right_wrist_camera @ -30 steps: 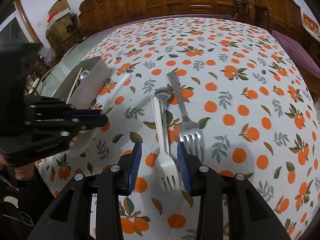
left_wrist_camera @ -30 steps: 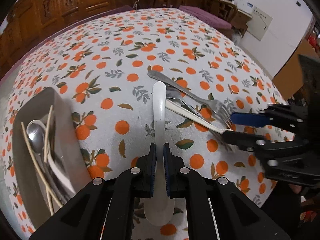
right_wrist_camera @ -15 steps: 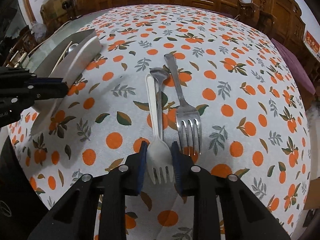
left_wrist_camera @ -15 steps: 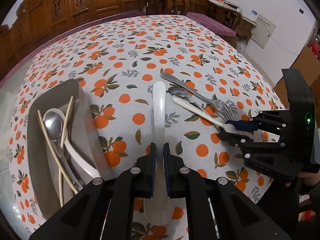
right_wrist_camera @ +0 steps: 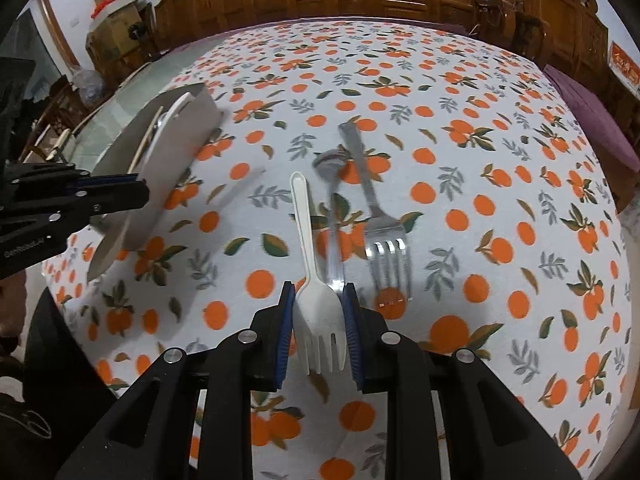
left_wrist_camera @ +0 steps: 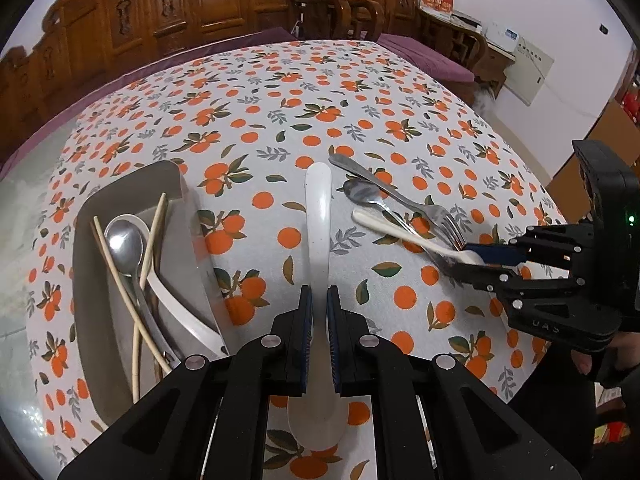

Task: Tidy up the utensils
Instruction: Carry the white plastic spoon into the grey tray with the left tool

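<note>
Utensils risk: right gripper (right_wrist_camera: pixel 319 328), jaws just closed on white fork (right_wrist_camera: pixel 320 312), apparently catches the metal spoon (right_wrist_camera: pixel 334 236) alongside; left gripper (left_wrist_camera: pixel 319 336) clamps white spoon (left_wrist_camera: pixel 318 240).

Left gripper (left_wrist_camera: pixel 318 312): two matte black angular plastic arms, each ending in a flat finger (left_wrist_camera: pixel 305 336) lined with a ribbed blue pad; round silver screw heads mark the linkage joints. Right gripper (right_wrist_camera: pixel 318 320): same black body, blue pads and silver screws, with pale lettering on its side and a small green indicator light on its boxy black housing. A dark sleeve shows below.
</note>
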